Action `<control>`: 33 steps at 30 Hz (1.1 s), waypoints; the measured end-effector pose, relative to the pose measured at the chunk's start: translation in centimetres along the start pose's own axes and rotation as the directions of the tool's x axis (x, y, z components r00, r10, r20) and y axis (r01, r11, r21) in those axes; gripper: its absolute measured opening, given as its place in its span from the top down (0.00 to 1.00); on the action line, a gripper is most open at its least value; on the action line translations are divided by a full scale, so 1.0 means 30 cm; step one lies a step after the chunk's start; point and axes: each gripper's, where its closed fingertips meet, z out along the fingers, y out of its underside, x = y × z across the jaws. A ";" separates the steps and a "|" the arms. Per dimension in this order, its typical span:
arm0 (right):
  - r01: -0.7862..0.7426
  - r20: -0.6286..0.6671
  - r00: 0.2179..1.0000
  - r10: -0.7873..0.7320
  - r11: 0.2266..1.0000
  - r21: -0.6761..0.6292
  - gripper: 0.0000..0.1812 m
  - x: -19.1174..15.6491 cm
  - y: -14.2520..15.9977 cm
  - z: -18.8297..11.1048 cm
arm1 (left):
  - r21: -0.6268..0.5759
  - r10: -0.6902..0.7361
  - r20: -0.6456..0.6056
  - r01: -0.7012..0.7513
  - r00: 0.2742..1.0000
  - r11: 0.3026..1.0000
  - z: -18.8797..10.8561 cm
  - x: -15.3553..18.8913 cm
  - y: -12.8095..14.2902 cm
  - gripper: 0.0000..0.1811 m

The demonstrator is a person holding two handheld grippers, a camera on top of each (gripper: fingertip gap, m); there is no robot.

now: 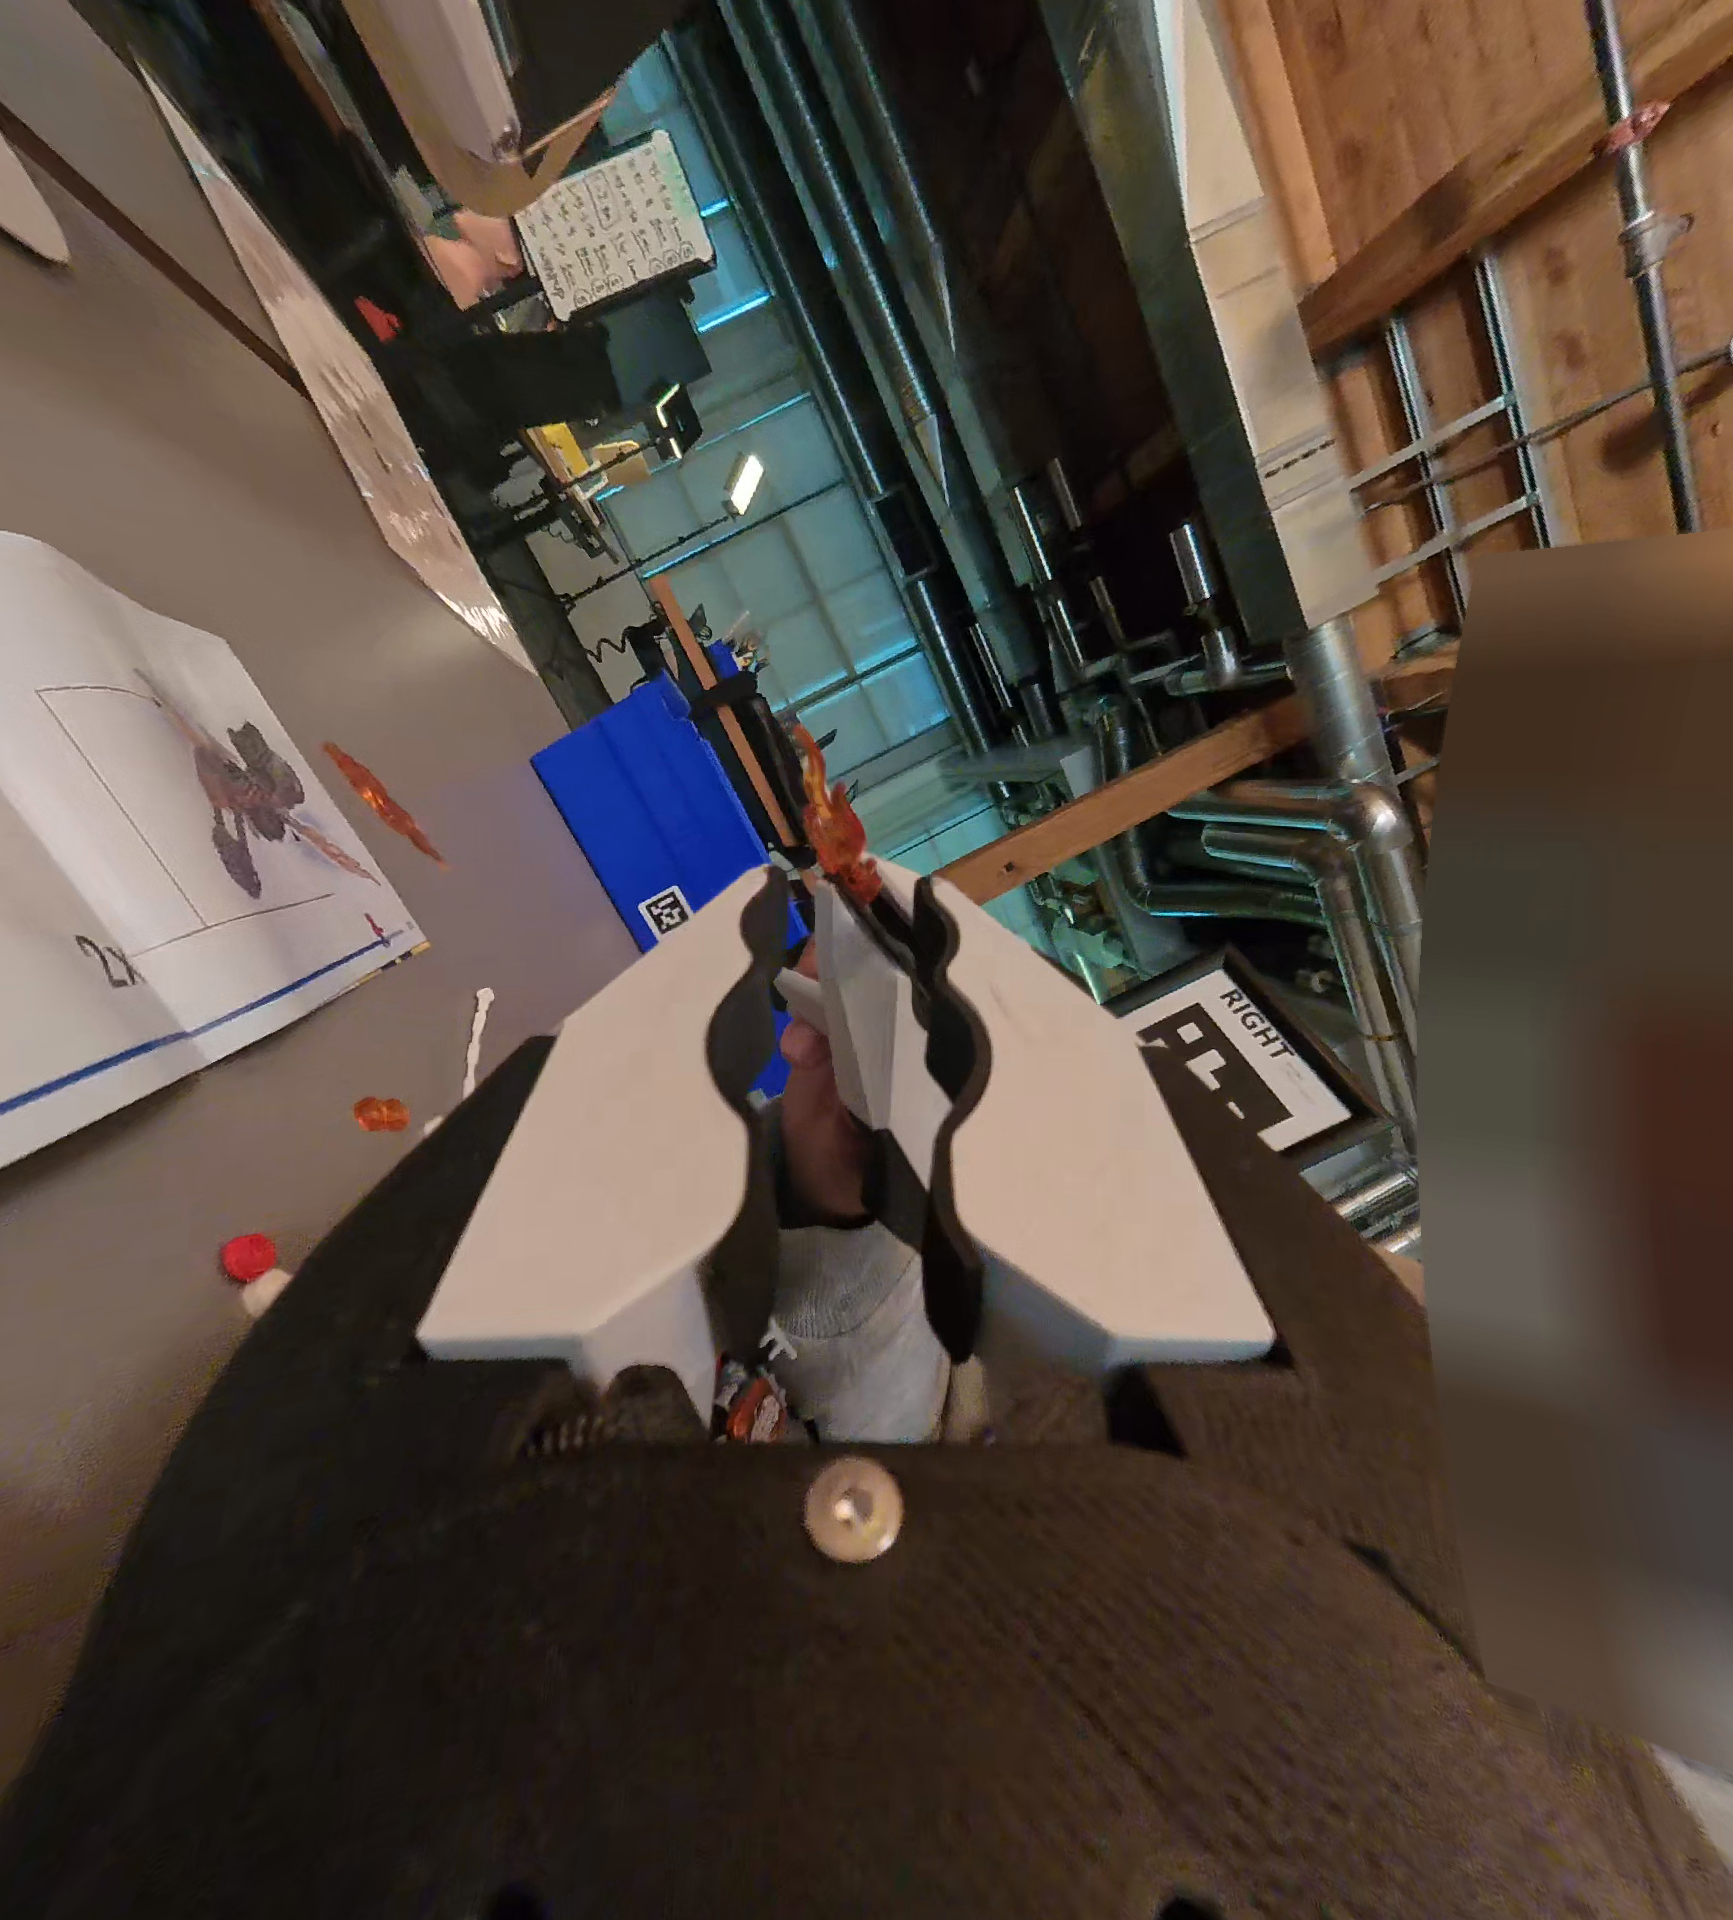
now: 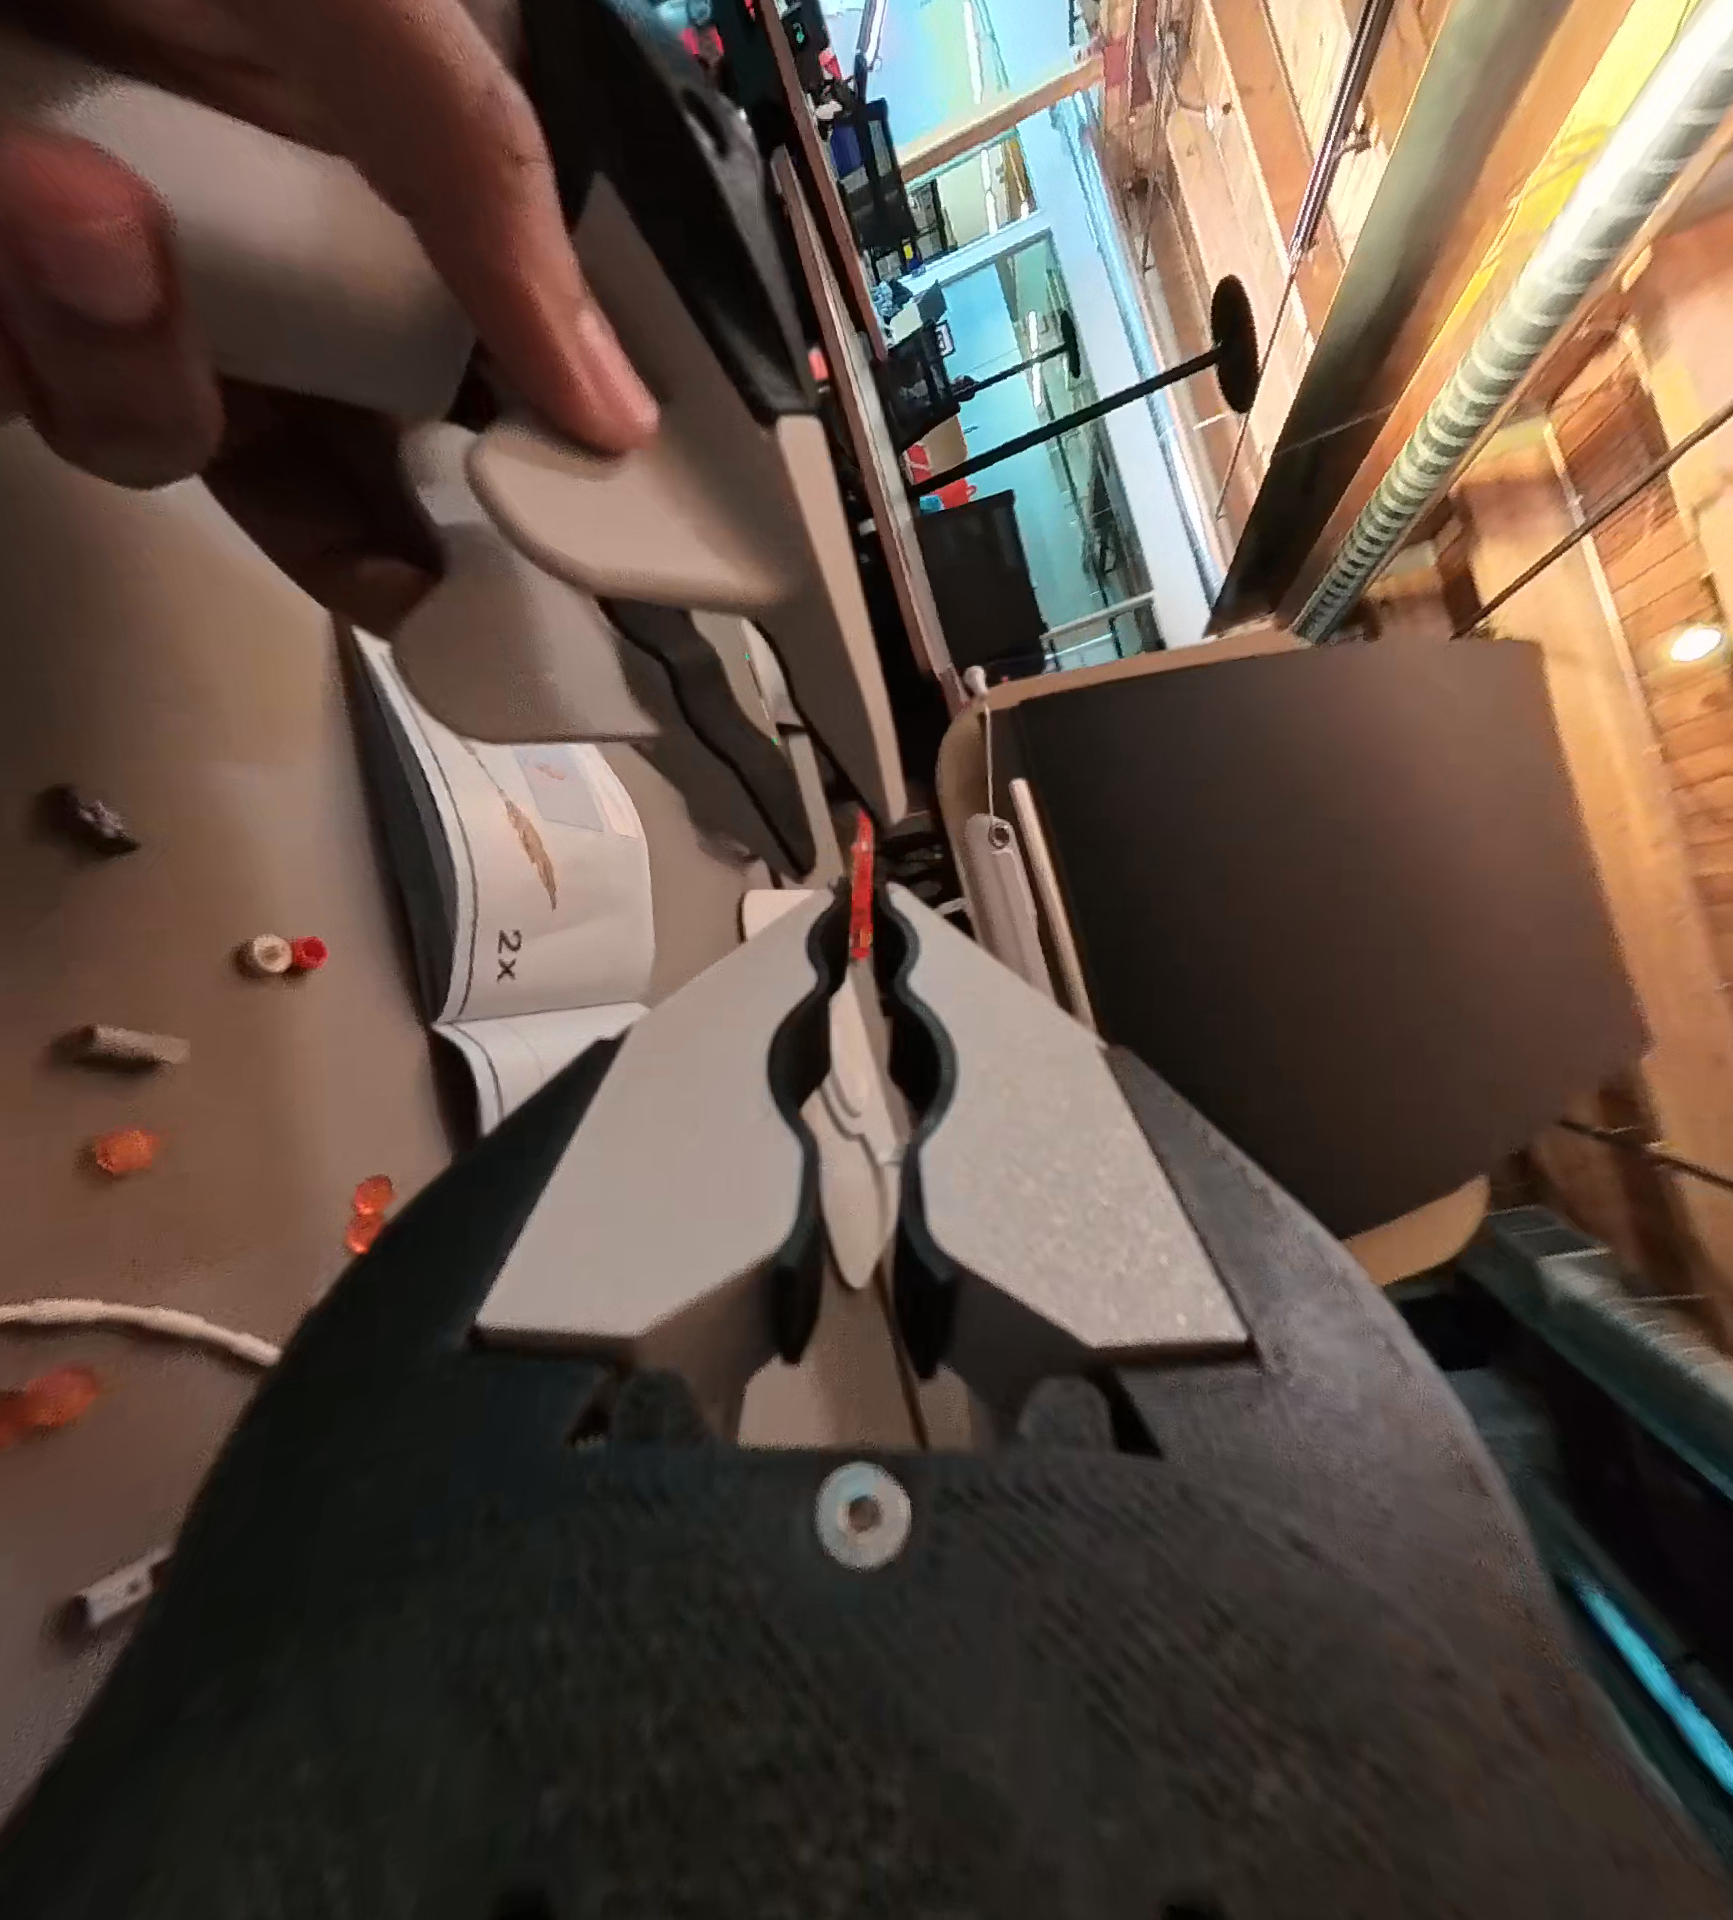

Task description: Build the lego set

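While both views are tilted hard, each shows its own pair of grey plastic fingers with wavy black rubber pads drawn nearly together. The left gripper [image 1: 846,883] is clenched around a translucent orange flame-shaped lego piece [image 1: 834,826] that rises jagged from its tips, with the other gripper's pale fingers wedged in the same gap. The right gripper [image 2: 862,904] pinches a thin translucent red-orange sliver [image 2: 862,883], seemingly the same piece seen edge-on, though I cannot tell for sure.

Only the left wrist view shows a loose orange flame [image 1: 382,802] on the matte grey-brown table [image 1: 218,499] beside the open white paper instruction booklet [image 1: 62,831], plus a round red stud [image 1: 247,1256] and a blue plastic bin [image 1: 654,821].

Only the right wrist view shows a person's hand [image 2: 249,208] on the other tool's smooth grey handle, a dark lumpy piece [image 2: 91,821], a tan wedge-shaped brick [image 2: 129,1047], small glossy orange studs [image 2: 124,1151] and a white cord [image 2: 93,1322] near the table's edge.
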 end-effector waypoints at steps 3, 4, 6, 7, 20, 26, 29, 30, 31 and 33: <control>0.114 -0.029 0.993 -0.114 0.993 -0.013 1.00 -0.010 -0.013 -0.001 | 0.032 0.003 -0.022 -0.002 1.000 0.999 -0.003 0.013 -0.012 0.94; 0.145 -0.039 0.989 -0.146 0.989 -0.016 1.00 -0.012 -0.017 -0.002 | 0.036 0.002 -0.019 -0.001 1.000 0.999 -0.004 0.011 -0.014 0.96; 0.191 -0.052 0.980 -0.191 0.982 -0.018 0.99 -0.017 -0.025 -0.002 | 0.033 0.006 -0.012 -0.006 1.000 0.999 -0.006 0.008 -0.014 0.97; 0.204 -0.054 0.977 -0.205 0.979 -0.018 0.99 -0.019 -0.028 -0.003 | 0.034 0.011 -0.009 -0.011 1.000 0.999 -0.008 0.008 -0.015 0.98; -0.177 0.184 0.971 0.151 0.976 0.129 0.90 -0.074 -0.084 -0.026 | -0.083 0.278 0.133 -0.269 0.951 0.959 -0.050 0.004 -0.027 1.00; -0.595 0.205 0.798 0.566 0.794 0.124 0.89 0.072 -0.008 -0.034 | -0.338 0.647 0.246 -0.562 0.722 0.755 -0.137 -0.002 -0.058 1.00; -0.733 0.257 0.673 0.694 0.672 0.105 0.86 0.093 0.015 -0.034 | -0.458 0.735 0.250 -0.592 0.630 0.663 -0.205 -0.038 -0.062 1.00; -0.778 0.290 0.617 0.731 0.622 0.087 0.83 0.085 0.015 -0.030 | -0.487 0.738 0.214 -0.585 0.640 0.649 -0.212 -0.039 -0.043 1.00; -0.822 0.333 0.550 0.766 0.567 0.056 0.79 0.069 0.013 -0.024 | -0.523 0.733 0.172 -0.570 0.658 0.634 -0.215 -0.039 -0.013 1.00; -0.894 0.450 0.381 0.807 0.446 -0.044 0.73 0.011 -0.009 -0.017 | -0.620 0.738 0.120 -0.530 0.664 0.578 -0.220 -0.067 0.053 1.00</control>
